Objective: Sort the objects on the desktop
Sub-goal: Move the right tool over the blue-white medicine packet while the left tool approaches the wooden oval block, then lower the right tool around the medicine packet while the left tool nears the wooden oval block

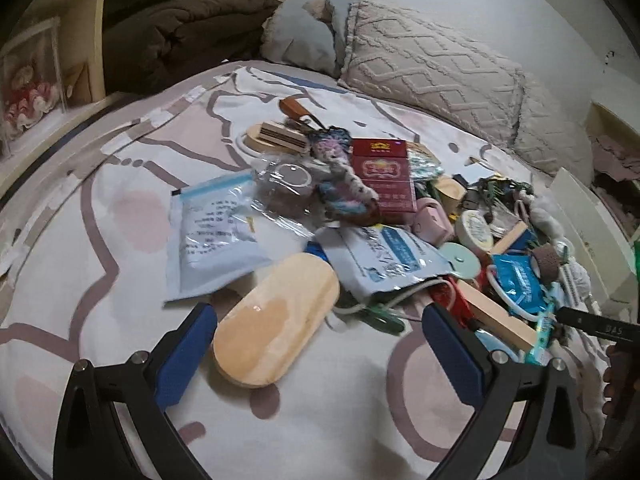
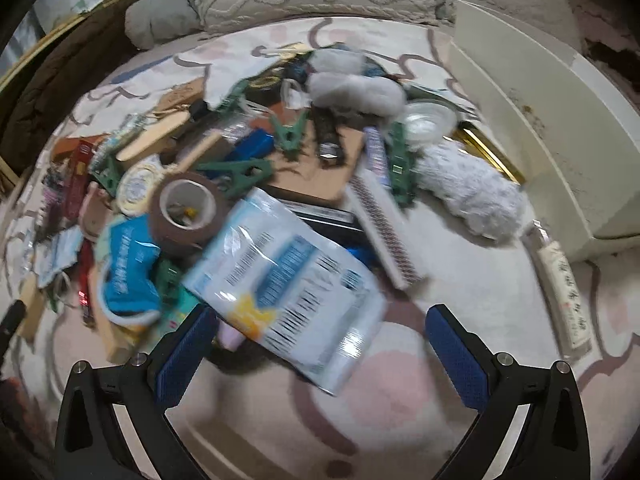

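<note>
Wooden oval board [image 1: 276,320] lengthwise toward pile

1. On the black tool [image 1: 596,326] at the right edge of the left wrist view, pale letters read roughly "DAS"; the first letter is unsure.
2. The red cigarette pack [image 1: 382,176] carries a gold emblem and gold characters, too small to read.
3. The clear zip bag [image 1: 214,232] shows lines of dark print, illegible.
4. The white-and-blue pouch [image 2: 288,284] bears blurred print blocks, unreadable.
5. The long white strip [image 2: 566,300] has a column of dark characters, smeared.
</note>
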